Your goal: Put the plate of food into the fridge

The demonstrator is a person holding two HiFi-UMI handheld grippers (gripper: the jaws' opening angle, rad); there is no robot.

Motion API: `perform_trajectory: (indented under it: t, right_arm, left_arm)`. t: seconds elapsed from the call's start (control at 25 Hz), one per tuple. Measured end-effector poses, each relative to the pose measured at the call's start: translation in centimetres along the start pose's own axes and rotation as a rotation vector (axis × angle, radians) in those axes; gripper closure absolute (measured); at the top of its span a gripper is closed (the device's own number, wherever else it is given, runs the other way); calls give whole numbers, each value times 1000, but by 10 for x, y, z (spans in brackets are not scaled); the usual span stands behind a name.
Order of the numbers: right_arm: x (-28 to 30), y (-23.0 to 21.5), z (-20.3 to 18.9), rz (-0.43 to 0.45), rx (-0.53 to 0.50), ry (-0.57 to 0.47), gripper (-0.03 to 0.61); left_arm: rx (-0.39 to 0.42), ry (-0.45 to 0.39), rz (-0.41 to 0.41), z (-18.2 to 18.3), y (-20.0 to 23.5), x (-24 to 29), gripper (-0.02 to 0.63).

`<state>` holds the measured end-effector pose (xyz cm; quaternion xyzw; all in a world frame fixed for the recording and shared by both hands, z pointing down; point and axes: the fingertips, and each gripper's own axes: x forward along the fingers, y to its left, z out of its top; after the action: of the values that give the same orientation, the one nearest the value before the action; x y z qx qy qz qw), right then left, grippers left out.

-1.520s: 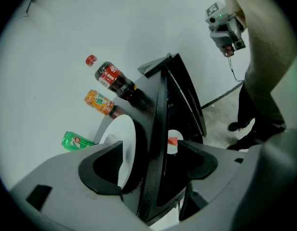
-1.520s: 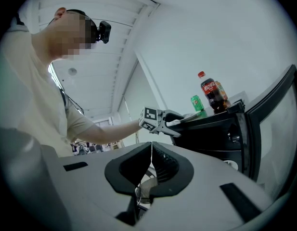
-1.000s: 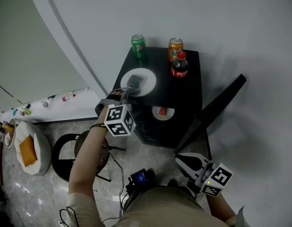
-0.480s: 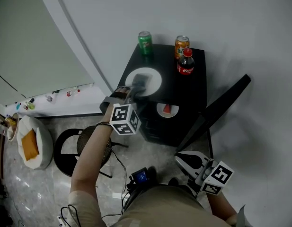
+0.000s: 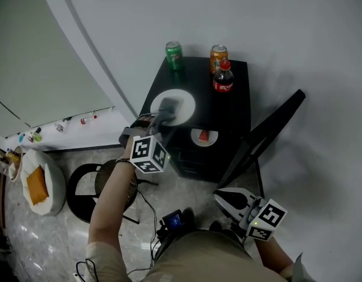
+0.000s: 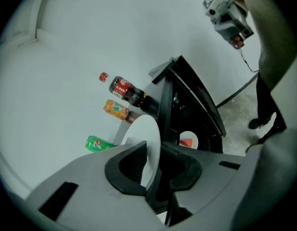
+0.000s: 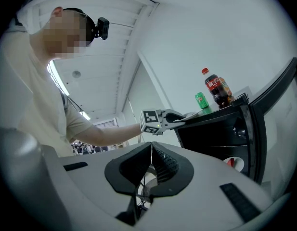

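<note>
Left gripper view, plate [image 6: 150, 138] rim between jaws (just closing), atop fridge [image 6: 163, 109].

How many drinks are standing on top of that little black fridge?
3. A green can at the back left of the fridge, an orange can at the back right, a cola bottle just in front of it. More could sit hidden inside.

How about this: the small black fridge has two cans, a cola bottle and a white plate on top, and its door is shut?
No: the door of the small black fridge stands open, as the head view shows. The green can, orange can, red-capped cola bottle and round white plate are on top.
</note>
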<state>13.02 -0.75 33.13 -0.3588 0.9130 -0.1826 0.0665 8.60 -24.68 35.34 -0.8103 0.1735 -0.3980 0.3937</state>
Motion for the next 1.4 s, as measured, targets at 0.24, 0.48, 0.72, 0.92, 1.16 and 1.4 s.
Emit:
perform_trajectory:
  t: [0.24,0.48,0.72,0.92,1.16,1.4]
  right_arm:
    - [6,-5,-8,19,57,13,557]
    - [27,-19,-15,25,110,55,557]
    - [50,-31,-12,-5,105,84,557]
    - [70,-64,6,-57,188,32,557]
    - [93,-88,33,-44,376,-69,532]
    - [118,-96,50,-45,475,-127,391]
  left_arm:
    - [6,-14,35,3,-6,-11,558]
    - [21,-38,53,9,-14,-22,568]
    - [23,-77,75,16,-18,-34,578]
    - [64,-113,76,27,-23,-42,591]
    - [96,-142,74,31,-33,-47,591]
    - [124,-181,72,36,-37,-57,591]
